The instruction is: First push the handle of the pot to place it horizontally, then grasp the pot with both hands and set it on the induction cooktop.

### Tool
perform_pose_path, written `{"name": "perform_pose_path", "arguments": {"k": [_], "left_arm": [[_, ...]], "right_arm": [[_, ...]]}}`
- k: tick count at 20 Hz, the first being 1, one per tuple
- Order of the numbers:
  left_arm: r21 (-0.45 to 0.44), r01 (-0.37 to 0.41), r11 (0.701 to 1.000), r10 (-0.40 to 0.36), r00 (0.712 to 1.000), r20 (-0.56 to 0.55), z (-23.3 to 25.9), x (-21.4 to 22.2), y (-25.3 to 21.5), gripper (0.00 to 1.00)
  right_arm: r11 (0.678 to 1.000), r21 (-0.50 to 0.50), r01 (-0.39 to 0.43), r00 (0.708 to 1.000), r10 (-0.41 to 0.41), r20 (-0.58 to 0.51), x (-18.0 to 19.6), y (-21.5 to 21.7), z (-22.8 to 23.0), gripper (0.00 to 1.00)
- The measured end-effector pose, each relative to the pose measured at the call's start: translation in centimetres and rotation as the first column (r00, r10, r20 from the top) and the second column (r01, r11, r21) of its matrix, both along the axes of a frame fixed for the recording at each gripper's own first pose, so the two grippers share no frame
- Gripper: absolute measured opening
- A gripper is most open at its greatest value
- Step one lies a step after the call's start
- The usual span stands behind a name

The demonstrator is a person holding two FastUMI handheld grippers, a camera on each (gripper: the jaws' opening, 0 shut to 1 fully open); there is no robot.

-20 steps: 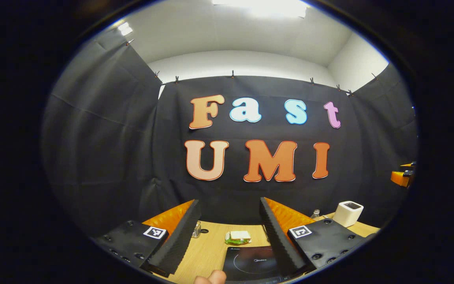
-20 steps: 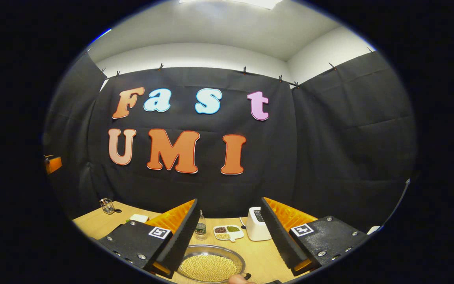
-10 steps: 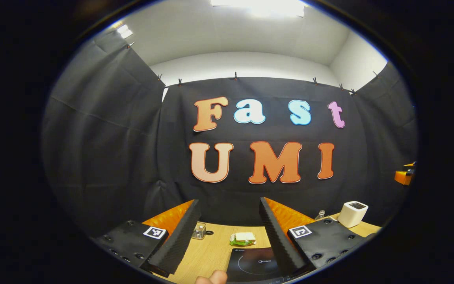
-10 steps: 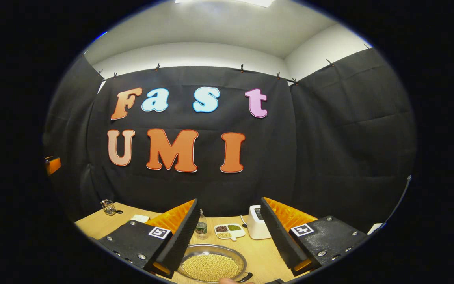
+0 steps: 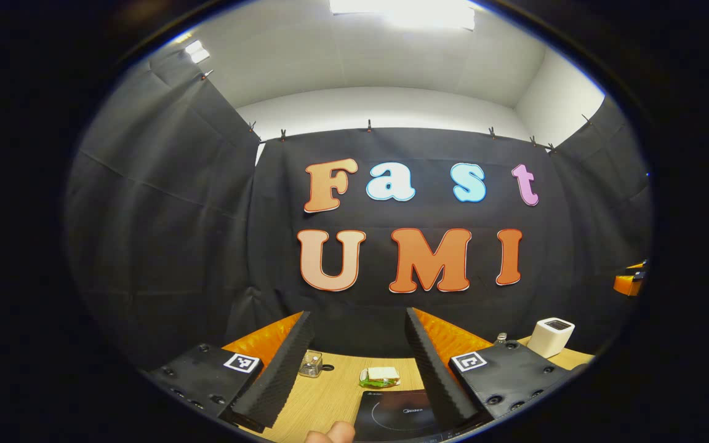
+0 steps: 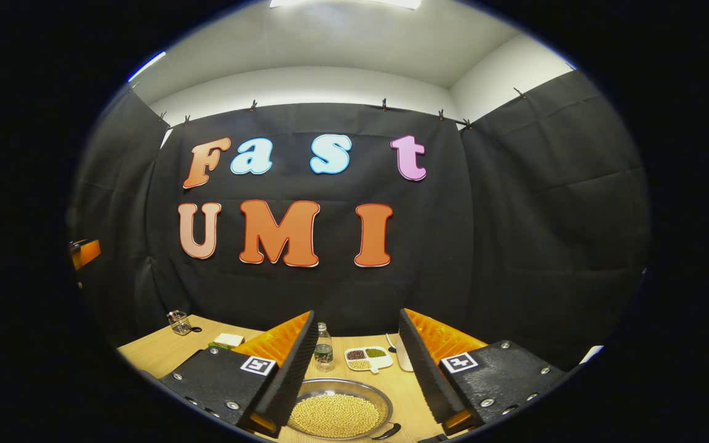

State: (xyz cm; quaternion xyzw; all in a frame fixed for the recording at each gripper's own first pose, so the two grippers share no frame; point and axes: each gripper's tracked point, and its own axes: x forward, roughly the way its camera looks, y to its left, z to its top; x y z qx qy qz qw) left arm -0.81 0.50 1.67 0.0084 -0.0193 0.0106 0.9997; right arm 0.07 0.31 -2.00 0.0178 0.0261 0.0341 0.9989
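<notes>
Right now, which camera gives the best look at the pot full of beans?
The right gripper view: the pot lies on the table just ahead, between the open jaws of the right gripper, its round rim and yellow beans plain. The left gripper view looks over the induction cooktop instead.

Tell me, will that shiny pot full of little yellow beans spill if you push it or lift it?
Probably, if tipped: the pot is shallow and wide, and the beans lie heaped near its rim. It likely feels heavy for its size with that load. Its smooth metal may slide easily on the wooden table, so a gentle push on the dark handle should turn it.
</notes>
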Motion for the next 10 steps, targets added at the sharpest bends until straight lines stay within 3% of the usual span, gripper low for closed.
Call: {"name": "perform_pose_path", "arguments": {"k": [4, 6, 7, 8, 9, 10], "left_arm": [[-0.006, 0.003, 1.000, -0.003, 1.000, -0.004, 0.0, -0.2, -0.2, 0.99], [-0.007, -0.002, 1.000, 0.002, 1.000, -0.004, 0.1, -0.2, -0.2, 0.99], [-0.005, -0.005, 1.000, 0.005, 1.000, -0.003, 0.1, -0.3, -0.1, 0.99], [-0.005, -0.007, 1.000, 0.007, 1.000, -0.001, 0.3, -0.3, -0.1, 0.99], [-0.005, -0.008, 1.000, 0.008, 1.000, 0.000, 0.4, -0.3, -0.2, 0.99], [-0.006, -0.008, 1.000, 0.008, 1.000, 0.000, 0.3, -0.4, -0.3, 0.98]], "right_arm": [[0.999, 0.009, -0.036, 0.998, 0.036, -0.052, 0.1, 0.5, -2.2, 0.62], [0.999, 0.008, -0.040, 0.996, 0.040, -0.074, 0.1, 0.3, -3.4, 0.58], [0.999, 0.011, -0.040, 0.995, 0.041, -0.086, 0.1, 0.2, -4.0, 0.46], [0.999, 0.017, -0.040, 0.994, 0.042, -0.098, 0.1, 0.2, -4.5, 0.46], [0.999, 0.027, -0.047, 0.993, 0.049, -0.111, 0.0, 0.2, -5.1, 0.35], [0.998, 0.037, -0.050, 0.990, 0.055, -0.127, 0.0, 0.2, -5.8, 0.31]]}}
